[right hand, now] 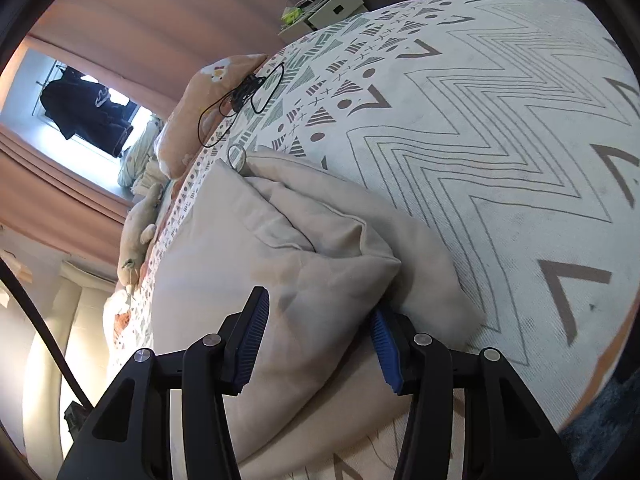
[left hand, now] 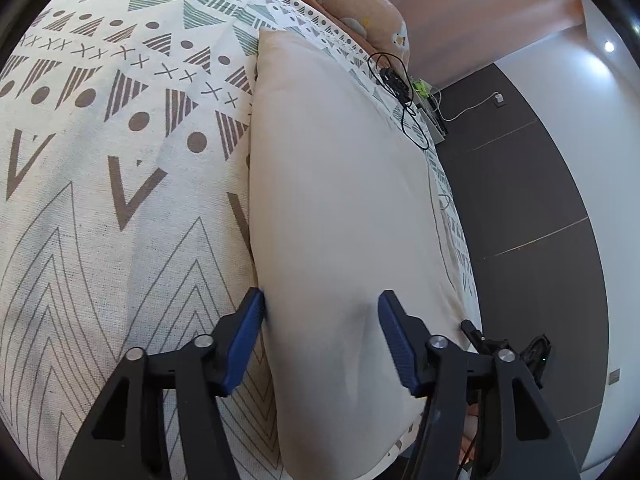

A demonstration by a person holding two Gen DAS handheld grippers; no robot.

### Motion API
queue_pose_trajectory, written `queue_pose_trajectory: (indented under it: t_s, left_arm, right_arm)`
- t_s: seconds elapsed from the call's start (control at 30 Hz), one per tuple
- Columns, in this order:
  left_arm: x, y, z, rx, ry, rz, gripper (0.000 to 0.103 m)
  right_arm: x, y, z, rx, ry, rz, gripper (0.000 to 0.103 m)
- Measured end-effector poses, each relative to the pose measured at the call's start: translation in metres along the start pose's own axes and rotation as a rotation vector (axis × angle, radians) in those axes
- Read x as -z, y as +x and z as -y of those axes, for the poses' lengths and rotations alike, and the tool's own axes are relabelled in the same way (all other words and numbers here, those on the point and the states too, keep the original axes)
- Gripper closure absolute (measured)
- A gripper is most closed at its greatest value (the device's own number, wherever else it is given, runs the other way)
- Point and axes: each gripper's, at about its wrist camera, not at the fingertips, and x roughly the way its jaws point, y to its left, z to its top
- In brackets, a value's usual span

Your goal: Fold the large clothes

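Garment: cream, folded long, one bunched end | my left tool and right tool: both spread, straddling it | bed: patterned cover, black cable beyond.

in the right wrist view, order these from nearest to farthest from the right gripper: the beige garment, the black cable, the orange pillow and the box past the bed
From the right gripper:
1. Beige garment, between the open fingers.
2. Black cable, up the bed on the patterned cover.
3. Orange pillow, left of the cable; too close to call against it.
4. Box, beyond the bed's far edge.
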Motion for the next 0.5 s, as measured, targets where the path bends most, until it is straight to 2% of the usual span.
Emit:
queue_pose_trajectory:
  t_s: [0.03,0.07,0.13,0.3,0.5]
  left_arm:
    - [-0.001,0.002,0.000,0.001,-0.004,-0.001,0.046]
    - [-0.002,0.002,0.000,0.005,-0.009,-0.001,0.046]
    - [-0.002,0.003,0.000,0.007,-0.011,0.000,0.046]
    - [-0.001,0.004,0.006,0.005,0.016,0.000,0.046]
    - [-0.002,0.005,0.005,0.041,0.017,-0.002,0.046]
  right_arm:
    - [-0.002,0.003,0.000,0.001,-0.015,-0.006,0.080]
    - [-0.002,0.005,0.000,-0.015,-0.026,-0.013,0.088]
    - [-0.002,0.003,-0.003,-0.033,-0.054,-0.003,0.093]
    - [-0.002,-0.023,-0.013,-0.084,-0.128,0.042,0.096]
    - [0.006,-0.051,0.001,-0.098,-0.129,0.063,0.097]
